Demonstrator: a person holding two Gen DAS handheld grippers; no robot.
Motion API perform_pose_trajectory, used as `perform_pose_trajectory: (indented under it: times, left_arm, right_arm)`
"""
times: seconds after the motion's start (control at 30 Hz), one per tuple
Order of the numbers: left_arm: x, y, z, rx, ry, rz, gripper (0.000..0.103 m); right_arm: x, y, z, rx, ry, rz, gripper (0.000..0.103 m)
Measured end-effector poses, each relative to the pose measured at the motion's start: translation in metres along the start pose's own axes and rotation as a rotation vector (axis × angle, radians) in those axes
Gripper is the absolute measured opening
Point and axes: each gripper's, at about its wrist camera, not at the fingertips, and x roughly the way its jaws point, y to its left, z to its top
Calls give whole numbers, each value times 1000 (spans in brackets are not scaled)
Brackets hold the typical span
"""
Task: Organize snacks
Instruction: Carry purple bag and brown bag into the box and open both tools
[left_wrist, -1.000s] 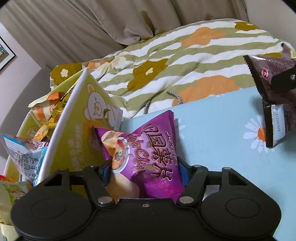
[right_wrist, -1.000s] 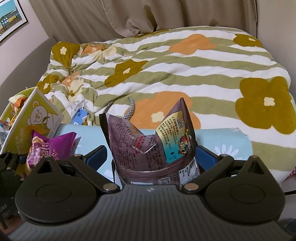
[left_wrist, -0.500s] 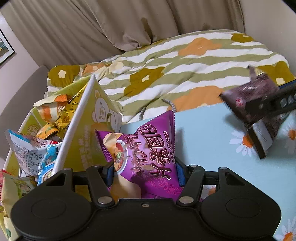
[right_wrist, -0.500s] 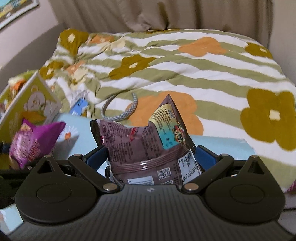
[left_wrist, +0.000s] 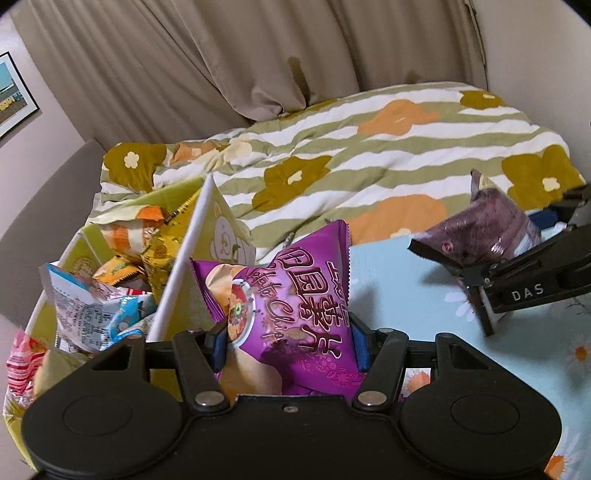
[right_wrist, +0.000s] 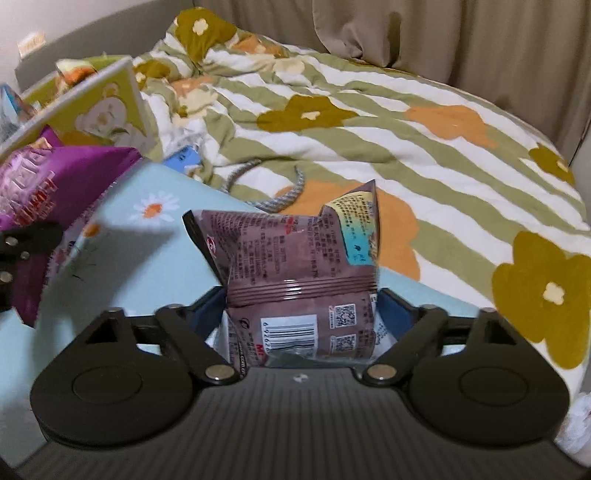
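The left gripper (left_wrist: 288, 339) has lifted its pinched purple foil chip bag (left_wrist: 291, 295) beside the yellow-green cardboard snack box (left_wrist: 218, 229) at the surface's left edge; the right gripper's (right_wrist: 301, 314) jaws are closing on the brown foil snack packet (right_wrist: 295, 258), carried leftward, so both seem bound for the box.

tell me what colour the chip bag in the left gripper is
Purple chip bag, clearest in the left wrist view.
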Motion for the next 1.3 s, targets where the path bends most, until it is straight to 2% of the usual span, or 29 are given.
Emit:
perform_pose_trajectory:
  times: [0.17, 0.4, 0.57, 0.77, 1.03, 1.3]
  left_arm:
    - [-21, 12, 4, -17, -44, -17, 65]
    - [-68, 48, 22, -91, -142, -36, 65]
    - [-103, 94, 30, -150, -219, -24, 65]
    - [-126, 163, 31, -185, -287, -24, 65]
    - [-121, 247, 26, -207, -306, -55, 65]
    - [-71, 303, 25, -167, -245, -146, 66]
  right_arm:
    - [-16, 5, 3, 52, -16, 1, 90]
    - [-69, 19, 28, 138, -86, 38, 90]
    - [-110, 48, 55, 163, -149, 76, 90]
    - [-150, 106, 89, 152, -235, 118, 90]
    - [-163, 186, 126, 166, -287, 134, 90]
    - [-138, 252, 154, 205, -269, 77, 90]
